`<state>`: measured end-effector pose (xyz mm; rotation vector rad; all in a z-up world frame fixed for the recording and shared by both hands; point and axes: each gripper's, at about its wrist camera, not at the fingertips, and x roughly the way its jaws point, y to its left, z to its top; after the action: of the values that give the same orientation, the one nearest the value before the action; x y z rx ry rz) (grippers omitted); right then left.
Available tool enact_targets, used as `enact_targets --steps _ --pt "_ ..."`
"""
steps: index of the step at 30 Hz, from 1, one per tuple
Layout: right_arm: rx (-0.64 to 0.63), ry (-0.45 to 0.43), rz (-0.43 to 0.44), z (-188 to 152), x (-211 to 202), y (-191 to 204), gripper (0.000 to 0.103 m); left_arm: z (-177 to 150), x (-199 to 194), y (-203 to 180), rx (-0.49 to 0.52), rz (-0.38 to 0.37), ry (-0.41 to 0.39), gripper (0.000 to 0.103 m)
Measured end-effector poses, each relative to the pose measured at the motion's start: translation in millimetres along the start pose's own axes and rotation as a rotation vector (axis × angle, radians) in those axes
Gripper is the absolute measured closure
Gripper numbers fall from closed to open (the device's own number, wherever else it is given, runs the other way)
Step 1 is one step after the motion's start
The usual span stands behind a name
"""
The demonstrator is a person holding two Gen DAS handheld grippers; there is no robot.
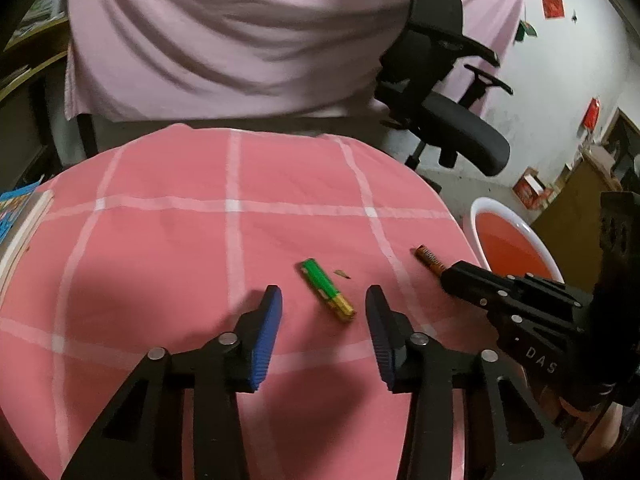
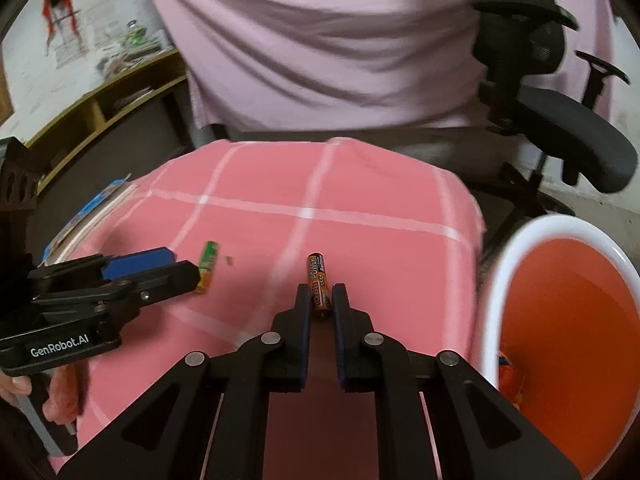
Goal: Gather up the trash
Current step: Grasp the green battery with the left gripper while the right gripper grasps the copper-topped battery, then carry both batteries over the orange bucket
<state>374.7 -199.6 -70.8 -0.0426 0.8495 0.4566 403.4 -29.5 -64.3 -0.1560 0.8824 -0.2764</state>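
A green and gold battery (image 1: 327,289) lies on the pink checked tablecloth (image 1: 160,248). My left gripper (image 1: 323,304) is open, its blue-padded fingers on either side of the battery's near end, not touching it. An orange and black battery (image 2: 319,284) lies further right. My right gripper (image 2: 322,300) is shut on its near end; it also shows in the left wrist view (image 1: 444,276). The green battery (image 2: 208,265) and left gripper (image 2: 176,266) show in the right wrist view.
A white bin with an orange liner (image 2: 568,320) stands off the table's right edge, something orange at its bottom. A small brown scrap (image 1: 342,273) lies by the green battery. Books (image 1: 16,216) lie at the table's left edge. A black office chair (image 1: 448,120) stands behind.
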Motion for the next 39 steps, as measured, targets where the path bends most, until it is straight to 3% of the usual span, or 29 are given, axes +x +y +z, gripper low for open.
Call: enact_targets --steps 4,8,12,19,22,31,35,38,39 --pt "0.024 -0.012 -0.004 -4.7 -2.5 -10.5 0.095 2.6 7.6 -10.4 0.030 0.033 0.023 0.072" --pt "0.011 -0.018 -0.008 -5.5 -3.2 -9.2 0.095 3.7 14.4 -18.9 0.062 0.076 0.035 0.089" --pt "0.007 -0.027 0.012 -5.9 -3.8 -9.6 0.095 0.3 15.8 -19.3 0.078 0.072 0.031 0.096" --pt "-0.010 -0.100 0.017 -9.6 -16.1 -8.3 0.095 -2.9 1.6 -22.3 0.094 0.042 -0.043 0.096" --pt "-0.016 -0.093 0.015 -12.4 -14.7 -7.0 0.095 -4.9 -2.5 -26.7 0.112 0.052 -0.069 0.096" --pt "-0.039 -0.042 0.011 -7.3 0.1 -7.4 0.094 -4.3 8.1 -17.4 0.047 0.044 -0.002 0.096" --pt "-0.058 -0.034 -0.010 -2.4 5.2 -6.7 0.082 -3.3 7.6 -19.9 0.040 0.042 0.004 0.096" --pt "-0.067 -0.023 -0.018 -1.1 8.4 -5.5 0.083 -2.8 6.9 -19.9 0.037 0.043 0.000 0.096" --pt "-0.070 -0.022 -0.016 -1.7 8.4 -5.0 0.090 -2.8 5.3 -20.2 0.035 0.041 -0.005 0.096"
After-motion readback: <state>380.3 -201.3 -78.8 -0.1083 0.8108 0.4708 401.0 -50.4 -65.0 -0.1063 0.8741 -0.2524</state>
